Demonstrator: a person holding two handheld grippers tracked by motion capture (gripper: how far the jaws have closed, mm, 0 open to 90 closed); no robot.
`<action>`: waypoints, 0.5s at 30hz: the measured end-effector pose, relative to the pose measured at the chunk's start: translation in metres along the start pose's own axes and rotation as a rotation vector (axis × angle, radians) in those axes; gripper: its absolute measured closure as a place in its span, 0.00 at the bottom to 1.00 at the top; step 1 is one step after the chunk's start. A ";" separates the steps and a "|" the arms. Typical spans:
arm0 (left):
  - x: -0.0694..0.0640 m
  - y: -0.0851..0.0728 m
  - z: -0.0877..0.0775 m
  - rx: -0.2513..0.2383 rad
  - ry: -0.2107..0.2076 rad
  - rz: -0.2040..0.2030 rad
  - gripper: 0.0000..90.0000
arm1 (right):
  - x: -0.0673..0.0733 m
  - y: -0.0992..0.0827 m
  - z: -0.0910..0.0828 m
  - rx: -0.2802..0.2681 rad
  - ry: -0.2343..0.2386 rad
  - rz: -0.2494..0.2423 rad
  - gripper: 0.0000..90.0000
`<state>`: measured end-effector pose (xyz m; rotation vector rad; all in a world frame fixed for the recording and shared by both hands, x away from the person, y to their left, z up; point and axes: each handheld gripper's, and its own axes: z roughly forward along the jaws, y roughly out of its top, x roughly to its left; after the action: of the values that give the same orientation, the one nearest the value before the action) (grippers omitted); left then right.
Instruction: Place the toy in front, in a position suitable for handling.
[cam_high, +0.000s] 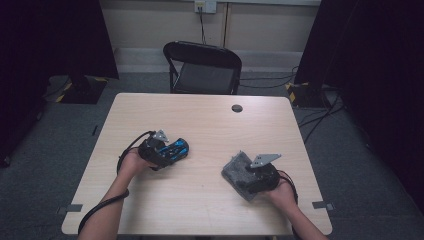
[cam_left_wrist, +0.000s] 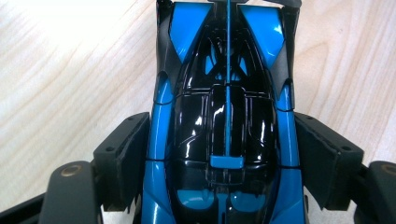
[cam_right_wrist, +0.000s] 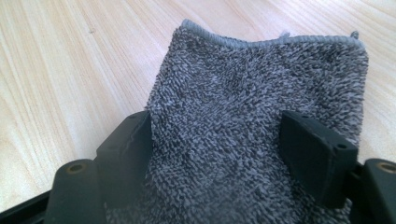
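Black fingers (cam_left_wrist: 122, 161) of the left gripper (cam_left_wrist: 226, 158) stand on either side of a blue and black toy car (cam_left_wrist: 224, 121), one against each flank at about the middle of the body. In the left gripper view the pads lie flush along the blue side panels, so the jaws sit fairly wide apart yet appear clamped on the car; whether they press hard is difficult to judge from this close. The car points away from the gripper along the line of the jaws, its glossy black canopy uppermost, and it rests on the pale wooden table (cam_left_wrist: 65, 70).

From the high view, the left gripper (cam_high: 159, 151) lies toward the left of the table (cam_high: 200, 120), held in the person's left hand (cam_high: 131, 164), with the toy car (cam_high: 177, 148) sticking out of it toward the table's middle.

Over on the right, the right gripper (cam_right_wrist: 224, 154) has a grey terry cloth (cam_right_wrist: 252, 102) bunched between its two jaws. Its fingers (cam_right_wrist: 317, 154) are also set fairly wide, and the cloth fills the gap between them and bulges up, so it looks gripped. The hemmed far edge of the cloth lies on the wood. In the high view the right gripper (cam_high: 255, 175) is held in the person's right hand (cam_high: 282, 192) near the table's right front, with the cloth (cam_high: 237, 172) spread toward the left of it. The two grippers are well apart.
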<state>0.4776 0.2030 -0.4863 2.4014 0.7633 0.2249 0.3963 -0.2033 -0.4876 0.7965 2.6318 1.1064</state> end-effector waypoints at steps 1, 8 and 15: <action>0.000 -0.001 -0.001 -0.009 0.002 -0.014 0.29 | 0.000 0.000 0.000 0.000 0.000 -0.001 0.29; -0.004 0.002 -0.001 0.011 0.027 -0.058 0.29 | 0.000 0.000 0.001 0.000 -0.002 0.002 0.29; -0.004 0.007 -0.006 -0.006 0.042 -0.074 0.30 | 0.000 0.000 0.001 -0.002 -0.001 0.003 0.29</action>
<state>0.4751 0.1994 -0.4771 2.3648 0.8676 0.2478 0.3965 -0.2030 -0.4883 0.8009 2.6289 1.1091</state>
